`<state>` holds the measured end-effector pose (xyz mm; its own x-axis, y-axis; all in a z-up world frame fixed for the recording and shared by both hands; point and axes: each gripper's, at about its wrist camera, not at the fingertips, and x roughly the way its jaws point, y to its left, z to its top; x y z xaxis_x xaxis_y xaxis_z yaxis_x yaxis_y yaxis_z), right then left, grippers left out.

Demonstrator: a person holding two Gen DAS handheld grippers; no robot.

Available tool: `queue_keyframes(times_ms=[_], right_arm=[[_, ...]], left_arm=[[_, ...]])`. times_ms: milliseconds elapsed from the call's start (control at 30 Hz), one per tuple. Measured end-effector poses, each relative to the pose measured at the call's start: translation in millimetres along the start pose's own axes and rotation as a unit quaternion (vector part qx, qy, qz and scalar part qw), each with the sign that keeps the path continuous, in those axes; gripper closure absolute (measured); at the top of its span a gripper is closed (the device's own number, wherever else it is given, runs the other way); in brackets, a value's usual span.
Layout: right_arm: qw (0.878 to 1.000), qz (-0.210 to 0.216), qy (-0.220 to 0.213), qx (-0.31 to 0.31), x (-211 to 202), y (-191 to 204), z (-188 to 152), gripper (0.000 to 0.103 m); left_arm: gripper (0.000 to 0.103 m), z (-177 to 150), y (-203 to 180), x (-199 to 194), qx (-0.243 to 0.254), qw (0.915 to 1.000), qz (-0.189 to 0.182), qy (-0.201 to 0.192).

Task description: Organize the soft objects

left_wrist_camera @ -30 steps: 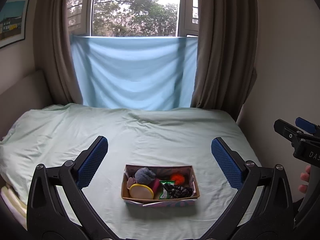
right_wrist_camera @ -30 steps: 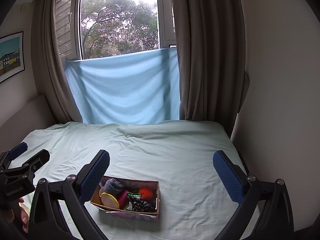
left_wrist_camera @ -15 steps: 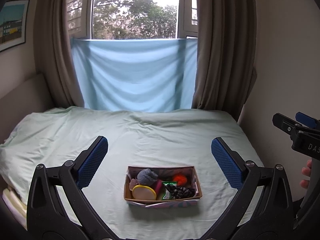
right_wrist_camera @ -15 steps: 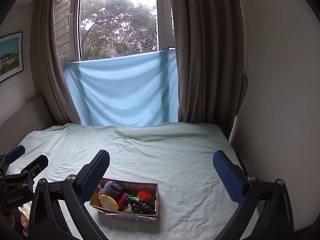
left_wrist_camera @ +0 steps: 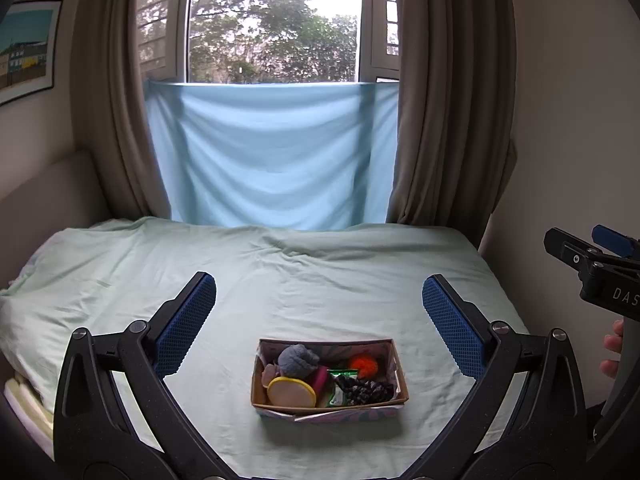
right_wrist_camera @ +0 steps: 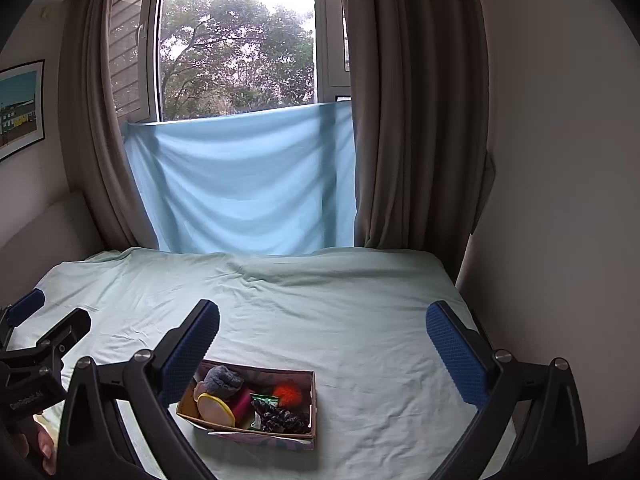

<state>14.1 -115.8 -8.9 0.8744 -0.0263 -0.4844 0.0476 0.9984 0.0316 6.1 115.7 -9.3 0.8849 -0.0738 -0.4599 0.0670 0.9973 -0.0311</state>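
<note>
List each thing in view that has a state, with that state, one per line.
left gripper: open, empty, above the bed.
right gripper: open, empty.
cardboard box: open-topped, upright on the bed, filled with soft items.
grey sock ball: rolled up, in the box.
window: lower part covered by blue cloth.
curtains: drawn aside.

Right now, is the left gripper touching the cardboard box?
Apart. The left wrist view shows the left gripper open above the bed sheet, well short of the cardboard box.
</note>
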Motion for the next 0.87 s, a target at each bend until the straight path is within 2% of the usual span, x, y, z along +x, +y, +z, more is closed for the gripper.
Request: queue_keyframes(times_ms=[633, 700, 867], right_arm=[[1.000, -0.021, 0.000, 0.011, 11.1, -2.2, 6.5, 0.000], [1.000, -0.021, 0.004, 0.010, 14.5, -1.2, 5.8, 0.000], [0.999, -0.022, 0.026, 0.007, 30.8, 0.5, 3.4, 0.000]], left_arm=[[0.000, 5.6, -2.6, 18.4, 0.009, 1.0000, 0.003, 0.002], [0.000, 6.4, -2.6, 23.6, 0.008, 0.9999, 0.010, 0.004], [0.000, 5.8, -0.2, 39.4, -0.002, 0.9998, 0.001, 0.018]])
